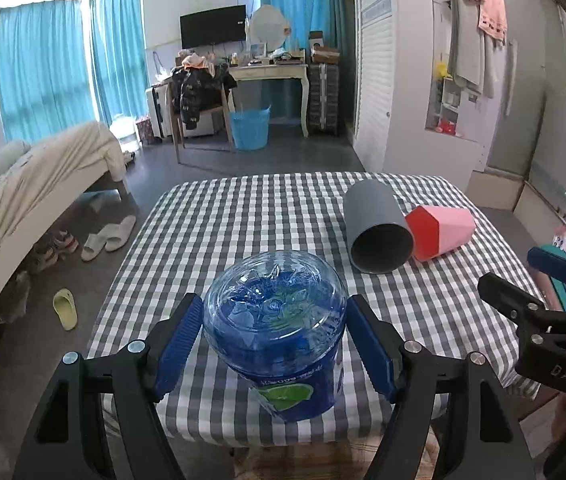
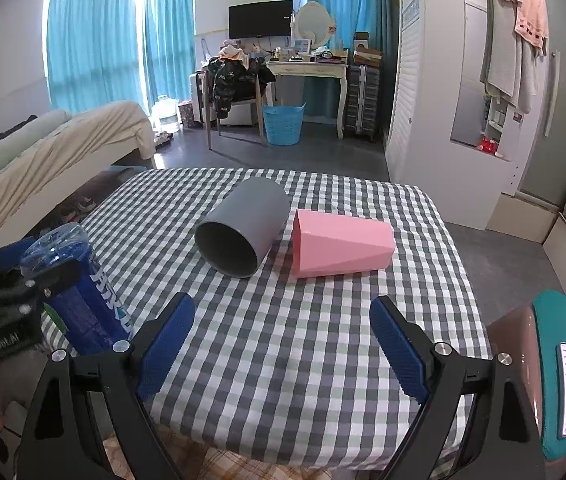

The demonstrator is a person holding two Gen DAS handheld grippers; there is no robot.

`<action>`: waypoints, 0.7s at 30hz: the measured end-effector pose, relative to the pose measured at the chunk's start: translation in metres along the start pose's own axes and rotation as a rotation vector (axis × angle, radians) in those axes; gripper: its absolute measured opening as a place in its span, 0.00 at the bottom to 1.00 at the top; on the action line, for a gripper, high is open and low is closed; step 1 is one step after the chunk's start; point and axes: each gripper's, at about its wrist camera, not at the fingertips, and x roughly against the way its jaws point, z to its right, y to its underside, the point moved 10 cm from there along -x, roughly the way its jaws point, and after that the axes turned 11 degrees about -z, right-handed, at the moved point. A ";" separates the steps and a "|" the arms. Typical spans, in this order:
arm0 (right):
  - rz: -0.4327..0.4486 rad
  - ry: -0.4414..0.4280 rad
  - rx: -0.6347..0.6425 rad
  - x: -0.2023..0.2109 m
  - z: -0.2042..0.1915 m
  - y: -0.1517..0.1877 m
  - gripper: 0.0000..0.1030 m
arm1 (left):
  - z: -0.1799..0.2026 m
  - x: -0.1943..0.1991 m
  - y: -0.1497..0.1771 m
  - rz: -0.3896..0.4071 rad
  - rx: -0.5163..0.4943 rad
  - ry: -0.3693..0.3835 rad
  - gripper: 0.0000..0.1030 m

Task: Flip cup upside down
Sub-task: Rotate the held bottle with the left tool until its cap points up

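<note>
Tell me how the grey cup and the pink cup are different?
The grey cup is smooth and round; the pink cup has flat, angled faces. Grey's open mouth points toward the cameras; pink's points toward the grey cup. Pink tapers more toward its base than grey. Both lie tipped on their sides on the checked cloth, close together.

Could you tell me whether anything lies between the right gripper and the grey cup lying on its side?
Nothing visible does. The right gripper is open over bare checked tablecloth, and the grey cup lies ahead with its mouth toward it. The pink cup lies beside it on the right; the blue bottle is off left.
</note>
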 end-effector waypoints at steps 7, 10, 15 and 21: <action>0.009 0.015 0.002 0.013 0.002 0.003 0.87 | 0.014 0.004 0.002 0.016 -0.022 0.032 0.79; 0.008 0.020 0.002 0.017 0.002 0.004 0.87 | 0.018 0.004 0.004 0.015 -0.045 0.039 0.79; 0.019 0.023 0.006 0.025 0.001 0.004 0.87 | 0.014 -0.009 0.017 -0.028 -0.030 0.041 0.79; 0.011 0.019 0.015 0.026 -0.002 0.005 0.87 | 0.019 -0.038 0.034 -0.103 -0.013 0.113 0.80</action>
